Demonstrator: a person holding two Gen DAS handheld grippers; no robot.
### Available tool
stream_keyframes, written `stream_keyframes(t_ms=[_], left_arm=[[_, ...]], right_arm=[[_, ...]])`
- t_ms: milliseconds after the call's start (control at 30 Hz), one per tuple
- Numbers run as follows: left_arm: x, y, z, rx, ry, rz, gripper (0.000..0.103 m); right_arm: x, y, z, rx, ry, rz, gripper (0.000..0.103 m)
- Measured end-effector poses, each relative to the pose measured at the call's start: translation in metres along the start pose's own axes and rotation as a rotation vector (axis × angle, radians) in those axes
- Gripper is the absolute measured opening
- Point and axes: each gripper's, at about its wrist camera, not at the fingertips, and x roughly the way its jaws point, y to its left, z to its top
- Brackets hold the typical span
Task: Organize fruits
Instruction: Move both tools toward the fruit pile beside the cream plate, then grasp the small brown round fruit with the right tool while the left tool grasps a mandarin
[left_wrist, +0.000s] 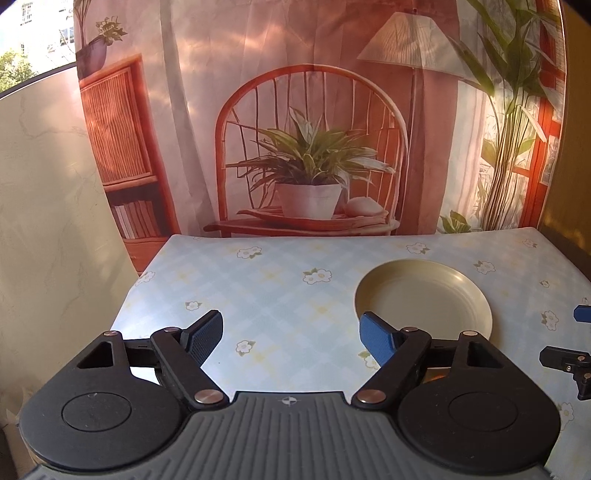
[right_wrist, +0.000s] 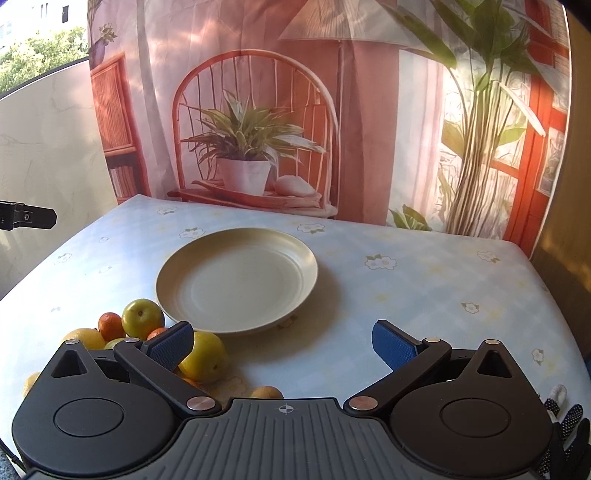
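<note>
A cream plate (right_wrist: 236, 280) sits empty mid-table; it also shows in the left wrist view (left_wrist: 424, 295) at the right. A heap of fruit lies at its near-left: a green apple (right_wrist: 142, 318), an orange (right_wrist: 110, 325), a yellow apple (right_wrist: 205, 356), a lemon (right_wrist: 83, 338) and another orange (right_wrist: 266, 392). My right gripper (right_wrist: 282, 345) is open and empty, its left finger over the heap. My left gripper (left_wrist: 291, 338) is open and empty above the cloth, left of the plate. Part of the heap is hidden behind the right gripper's body.
The table (left_wrist: 280, 295) has a pale blue floral cloth. A printed backdrop (left_wrist: 306, 129) hangs at its far edge. A marble wall (left_wrist: 48, 206) is at the left. The right gripper's tip (left_wrist: 569, 360) shows at the left view's right edge.
</note>
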Motion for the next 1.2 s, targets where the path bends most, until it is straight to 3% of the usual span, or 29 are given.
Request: stream_keyframes(t_ms=[133, 267, 433, 567, 633, 733, 933, 1200], left_arm=[[0.016, 0.002, -0.010, -0.024, 0.044, -0.042, 0.076], [0.030, 0.002, -0.021, -0.014, 0.087, -0.060, 0.069], [0.040, 0.004, -0.031, -0.002, 0.121, -0.068, 0.059], [0.044, 0.006, -0.037, -0.003, 0.145, -0.090, 0.056], [0.046, 0.006, -0.040, -0.002, 0.157, -0.099, 0.055], [0.050, 0.006, -0.044, -0.014, 0.181, -0.118, 0.053], [0.058, 0.004, -0.049, -0.036, 0.214, -0.136, 0.053], [0.080, -0.003, -0.046, -0.122, 0.302, -0.267, 0.052]], right_arm=[[0.013, -0.005, -0.007, 0.019, 0.091, 0.023, 0.075], [0.024, -0.011, -0.017, 0.072, 0.140, 0.047, 0.065], [0.031, -0.017, -0.024, 0.134, 0.187, 0.074, 0.043], [0.036, -0.017, -0.026, 0.161, 0.210, 0.109, 0.039], [0.040, -0.015, -0.027, 0.161, 0.227, 0.116, 0.030], [0.046, -0.015, -0.028, 0.170, 0.256, 0.124, 0.025], [0.051, -0.019, -0.032, 0.212, 0.266, 0.142, 0.025], [0.052, -0.019, -0.031, 0.229, 0.256, 0.129, 0.024]])
